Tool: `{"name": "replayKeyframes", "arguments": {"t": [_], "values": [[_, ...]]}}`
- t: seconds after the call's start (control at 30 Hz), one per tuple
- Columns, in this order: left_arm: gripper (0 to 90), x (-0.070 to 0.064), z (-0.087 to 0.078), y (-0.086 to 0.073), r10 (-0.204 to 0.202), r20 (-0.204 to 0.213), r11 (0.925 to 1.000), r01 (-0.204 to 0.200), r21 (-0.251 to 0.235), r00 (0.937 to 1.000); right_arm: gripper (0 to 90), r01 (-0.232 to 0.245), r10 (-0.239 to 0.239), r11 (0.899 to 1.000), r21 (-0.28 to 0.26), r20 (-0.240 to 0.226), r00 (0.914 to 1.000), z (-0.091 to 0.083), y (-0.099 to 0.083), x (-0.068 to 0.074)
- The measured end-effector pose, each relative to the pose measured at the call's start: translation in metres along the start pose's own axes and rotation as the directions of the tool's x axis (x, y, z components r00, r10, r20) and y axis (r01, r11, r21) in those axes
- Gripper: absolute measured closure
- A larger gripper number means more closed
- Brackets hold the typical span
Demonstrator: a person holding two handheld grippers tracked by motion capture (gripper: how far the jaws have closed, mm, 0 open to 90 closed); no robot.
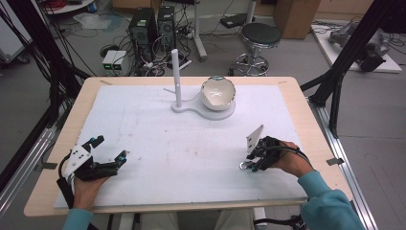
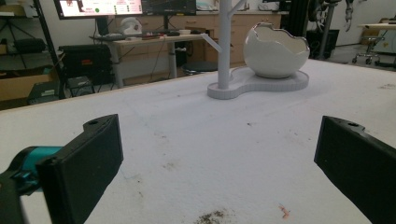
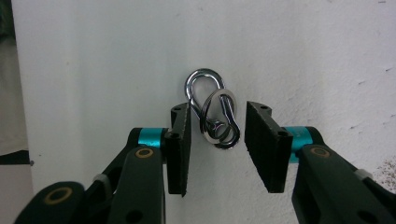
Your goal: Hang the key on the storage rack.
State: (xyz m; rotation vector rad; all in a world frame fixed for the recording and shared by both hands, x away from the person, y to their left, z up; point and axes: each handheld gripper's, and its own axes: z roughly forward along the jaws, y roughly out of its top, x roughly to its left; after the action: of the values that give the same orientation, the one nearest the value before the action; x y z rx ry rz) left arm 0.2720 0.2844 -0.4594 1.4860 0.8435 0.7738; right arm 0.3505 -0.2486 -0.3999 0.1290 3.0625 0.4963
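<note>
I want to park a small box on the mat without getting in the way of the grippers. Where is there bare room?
The widest free patch is mid-mat, between the left gripper, the right gripper and the white stand. The far-left area beside the stand is bare too. It is crowded around the bowl and at the metal clip between the right jaws.

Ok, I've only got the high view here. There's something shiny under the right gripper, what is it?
Observer: A metal carabiner clip with a ring linked to it, lying on the white mat.
Operator: Has the right gripper closed on it?
Observer: No. The right gripper has one jaw on each side of the ring, with gaps showing.
Operator: And the left gripper, anything in it?
Observer: Nothing. The left gripper is wide open over bare mat, facing the white bowl on its stand.
</note>
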Motion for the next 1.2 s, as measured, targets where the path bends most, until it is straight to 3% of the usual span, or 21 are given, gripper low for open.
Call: {"name": "replayKeyframes", "arguments": {"t": [0.43,0.8,1.2], "values": [[1.7,-0.0002,0.0,-0.0001,0.001,-0.001,1.0,-0.001,0.0,1.0,77.9,-0.006,0.006,1.0,0.002,0.011,0.9999,-0.0008,0.0012,-0.0006],[1.7,-0.0002,0.0,-0.0001,0.001,-0.001,1.0,-0.001,0.0,1.0,82.7,-0.032,0.033,0.999,-0.009,0.026,0.9991,-0.0028,0.0018,-0.0034],[1.7,-0.0002,0.0,-0.0001,0.001,0.0,1.0,-0.001,0.0,1.0,87.9,-0.072,0.072,0.997,-0.024,0.01,0.9973,-0.0042,0.0002,-0.0073]]}}
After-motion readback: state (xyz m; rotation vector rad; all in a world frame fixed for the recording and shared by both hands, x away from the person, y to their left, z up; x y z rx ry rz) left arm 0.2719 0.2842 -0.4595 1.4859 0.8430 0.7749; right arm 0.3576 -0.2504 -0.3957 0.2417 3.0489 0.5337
